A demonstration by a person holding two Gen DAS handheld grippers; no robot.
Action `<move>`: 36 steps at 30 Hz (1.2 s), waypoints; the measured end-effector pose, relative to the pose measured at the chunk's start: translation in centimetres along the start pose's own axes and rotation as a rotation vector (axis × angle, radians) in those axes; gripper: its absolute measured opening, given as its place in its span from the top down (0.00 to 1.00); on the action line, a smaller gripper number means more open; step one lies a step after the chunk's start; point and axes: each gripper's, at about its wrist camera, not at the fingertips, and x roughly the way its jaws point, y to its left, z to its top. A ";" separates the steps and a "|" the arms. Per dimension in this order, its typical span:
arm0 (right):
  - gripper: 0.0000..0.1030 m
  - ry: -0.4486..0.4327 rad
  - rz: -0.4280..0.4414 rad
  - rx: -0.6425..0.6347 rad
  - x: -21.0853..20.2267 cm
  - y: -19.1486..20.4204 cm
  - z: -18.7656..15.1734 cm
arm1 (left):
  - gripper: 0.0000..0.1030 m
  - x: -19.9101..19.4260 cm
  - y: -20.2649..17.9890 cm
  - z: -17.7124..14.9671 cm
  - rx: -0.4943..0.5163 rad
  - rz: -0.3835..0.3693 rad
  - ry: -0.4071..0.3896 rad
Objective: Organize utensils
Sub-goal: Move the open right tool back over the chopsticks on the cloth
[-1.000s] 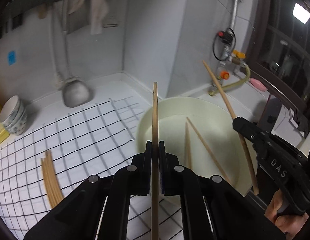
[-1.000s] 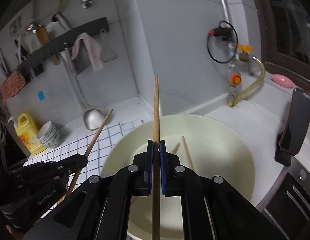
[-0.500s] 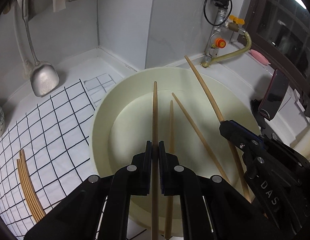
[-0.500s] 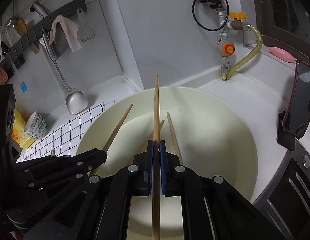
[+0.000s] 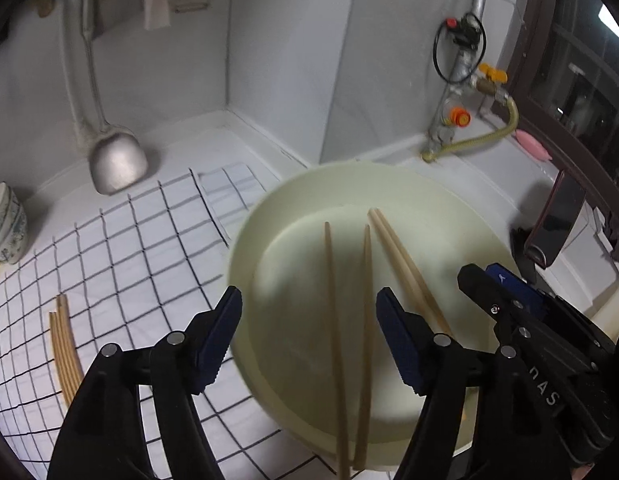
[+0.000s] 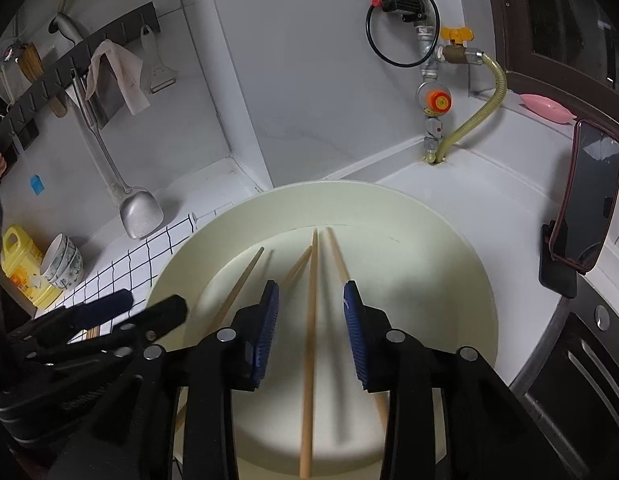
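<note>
Four chopsticks (image 5: 365,280) in basin (image 5: 245,248); both grippers' fingers (image 5: 221,320) just opening, empty. Outstanding: bundle (image 5: 63,352) on bench's left edge.

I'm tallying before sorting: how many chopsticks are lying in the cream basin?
4 in the basin: one chopstick leftmost, a second beside it, and a touching pair on the right. Their near ends run out of frame, so another may be hidden.

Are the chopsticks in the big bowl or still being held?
In the bowl. Four chopsticks lie inside it. Both tools, left and right, have just been opening, and their pads touch no chopstick.
</note>
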 end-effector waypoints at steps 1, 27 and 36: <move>0.69 -0.002 0.001 -0.001 -0.1 0.1 0.0 | 0.31 -0.4 0.2 0.0 -0.001 0.005 -0.008; 0.41 -0.099 0.215 -0.265 -3.5 15.2 -3.2 | 0.13 -13.8 18.4 -12.2 -0.262 0.380 -0.188; 0.34 -0.083 0.340 -0.386 -4.4 21.8 -7.3 | 0.10 -15.4 23.3 -16.7 -0.353 0.410 -0.164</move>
